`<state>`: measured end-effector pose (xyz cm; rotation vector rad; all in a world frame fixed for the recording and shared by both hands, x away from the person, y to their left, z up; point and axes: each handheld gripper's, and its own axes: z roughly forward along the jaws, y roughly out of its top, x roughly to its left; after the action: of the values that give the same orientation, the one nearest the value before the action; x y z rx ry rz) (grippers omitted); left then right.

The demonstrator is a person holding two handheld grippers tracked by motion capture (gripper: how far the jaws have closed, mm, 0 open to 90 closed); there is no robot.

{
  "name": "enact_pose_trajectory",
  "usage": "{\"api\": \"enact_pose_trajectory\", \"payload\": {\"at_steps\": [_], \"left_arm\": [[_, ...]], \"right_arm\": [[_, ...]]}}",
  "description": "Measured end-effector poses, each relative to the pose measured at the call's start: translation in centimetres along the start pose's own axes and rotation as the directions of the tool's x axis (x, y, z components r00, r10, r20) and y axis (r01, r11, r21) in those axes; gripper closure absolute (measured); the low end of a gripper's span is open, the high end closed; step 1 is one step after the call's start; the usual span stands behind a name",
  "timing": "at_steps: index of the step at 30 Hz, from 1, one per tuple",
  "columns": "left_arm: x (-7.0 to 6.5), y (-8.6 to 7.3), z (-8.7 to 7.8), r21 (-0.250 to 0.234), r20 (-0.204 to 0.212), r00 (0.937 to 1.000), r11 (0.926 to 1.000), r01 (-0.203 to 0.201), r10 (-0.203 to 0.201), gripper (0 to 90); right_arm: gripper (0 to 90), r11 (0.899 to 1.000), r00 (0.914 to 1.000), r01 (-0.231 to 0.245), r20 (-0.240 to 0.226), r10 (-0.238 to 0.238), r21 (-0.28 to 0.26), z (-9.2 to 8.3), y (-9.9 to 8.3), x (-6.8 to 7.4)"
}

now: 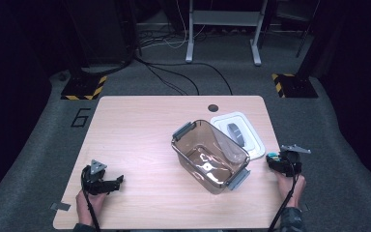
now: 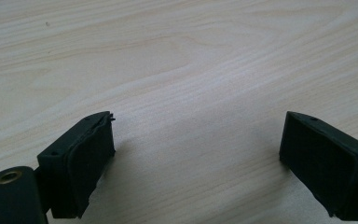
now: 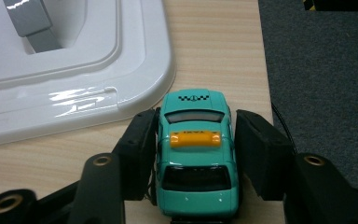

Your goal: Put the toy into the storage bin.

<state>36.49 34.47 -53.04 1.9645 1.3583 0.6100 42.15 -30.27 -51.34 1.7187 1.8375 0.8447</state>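
The right tool (image 3: 195, 154) has a teal toy taxi (image 3: 196, 158) between its jaws, at the right edge of the desk (image 1: 140, 135), just beside the corner of the white lid (image 3: 74, 70). The left pad looks pressed to the car's side; on the right a thin gap seems to remain, so I would call the grip loose, not firm. From the high view the same tool (image 1: 276, 161) sits right of the clear brown storage bin (image 1: 209, 155), which stands open with the lid lying behind it.

The left tool (image 2: 198, 149) rests well left of the bin with its jaws wide apart and nothing between them, only bare wood under it.

My worry is the car: smooth, rounded sides and wheels. If the jaws are not squeezed in before lifting, it could slide out nose-first, roll, and drop off the desk edge close by. Swinging toward the bin, it could also clip the lid's corner or the near latch (image 1: 238, 178).
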Motion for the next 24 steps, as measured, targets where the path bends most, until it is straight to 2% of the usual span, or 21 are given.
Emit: {"api": "enact_pose_trajectory", "payload": {"at_steps": [9, 12, 24], "left_arm": [[0.01, 0.0, 0.0, 0.0, 0.001, 1.0, 1.0, 0.0, 0.0, 9.6], [0.02, 0.0, 0.01, 0.0, 0.002, 1.0, 1.0, 0.001, -0.001, 9.6], [0.02, 0.0, 0.02, 0.001, 0.003, 1.0, 1.0, 0.002, -0.002, 9.6]], "right_arm": [[48.4, 1.0, 1.0, 0.001, 0.006, -0.001, 0.001, -0.02, -0.25, 0.07], [51.7, 1.0, 0.9999, -0.006, 0.009, 0.006, -0.006, -0.05, -0.45, 0.09], [52.5, 0.999, 0.9991, 0.034, 0.026, -0.034, -0.025, -0.57, -0.11, 0.68]]}}
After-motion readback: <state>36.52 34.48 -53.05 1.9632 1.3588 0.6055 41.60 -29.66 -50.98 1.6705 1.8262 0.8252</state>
